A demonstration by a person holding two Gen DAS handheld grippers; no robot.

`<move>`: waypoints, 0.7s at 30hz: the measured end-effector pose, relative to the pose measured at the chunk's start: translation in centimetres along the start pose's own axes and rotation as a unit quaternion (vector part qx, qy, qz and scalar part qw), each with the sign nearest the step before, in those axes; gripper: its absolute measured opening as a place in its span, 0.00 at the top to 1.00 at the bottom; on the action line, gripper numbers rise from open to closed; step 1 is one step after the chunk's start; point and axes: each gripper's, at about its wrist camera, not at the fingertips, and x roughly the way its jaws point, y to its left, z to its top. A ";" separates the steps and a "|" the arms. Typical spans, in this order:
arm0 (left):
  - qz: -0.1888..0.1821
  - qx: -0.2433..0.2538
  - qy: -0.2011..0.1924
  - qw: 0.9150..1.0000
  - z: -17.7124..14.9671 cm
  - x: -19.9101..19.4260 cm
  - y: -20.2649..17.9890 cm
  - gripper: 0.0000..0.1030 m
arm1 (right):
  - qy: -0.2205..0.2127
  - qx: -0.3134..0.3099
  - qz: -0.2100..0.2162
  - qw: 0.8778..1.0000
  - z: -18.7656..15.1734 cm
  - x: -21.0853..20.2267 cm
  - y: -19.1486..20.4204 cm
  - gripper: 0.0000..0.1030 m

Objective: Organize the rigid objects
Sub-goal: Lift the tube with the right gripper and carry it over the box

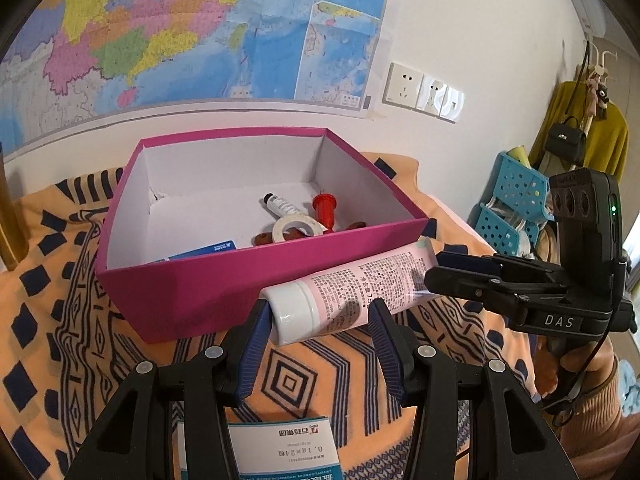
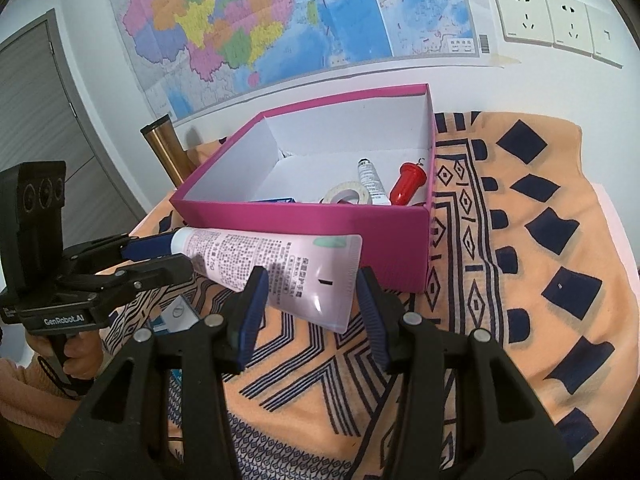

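1. Readable print: the body of the right claw (image 2: 312,276), seen from the left wrist camera, carries "DAS" in white. The left claw (image 1: 319,308), seen from the right wrist camera, reads "GenRobot.AI". The pink tube (image 1: 352,288) is covered in dense small black print that I cannot read at this size. A white and teal carton (image 1: 280,444) lies under the left claw with its print upside down, and "0.1g" is legible.
2. Left claw: its ribbed blue pads stand partly apart and are clamped on the cap end of the pink tube.
3. Right claw: also partly apart, and clamped on the tube's flat crimped end.
4. The pink tube hangs between the two claws. It is clear of the cloth and sits just in front of the near wall of the magenta box (image 1: 200,292), outside it.
5. The box is open-topped cardboard, magenta outside and white inside. It holds a small white tube with a black cap (image 1: 282,206), a red plastic piece (image 1: 324,210), a roll of white tape (image 1: 296,228) and a blue carton (image 1: 204,250).
6. The counter is draped with an orange woven cloth (image 1: 292,380) that has navy diamonds and stripes.
7. The pink tube is soft glossy plastic with a round white screw cap.
8. A coloured map (image 1: 160,32) and white wall sockets (image 1: 404,84) are on the wall behind.
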 end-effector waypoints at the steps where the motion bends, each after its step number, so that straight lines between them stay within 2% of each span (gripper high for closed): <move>1: 0.000 0.001 0.000 1.000 0.0 0.0 0.0 0.51 | 0.000 0.000 0.000 1.000 0.0 0.0 0.0 0.53; 21: 0.000 0.003 -0.011 1.000 0.9 0.0 0.1 0.52 | -0.012 -0.006 -0.003 1.000 1.1 -0.4 -0.1 0.53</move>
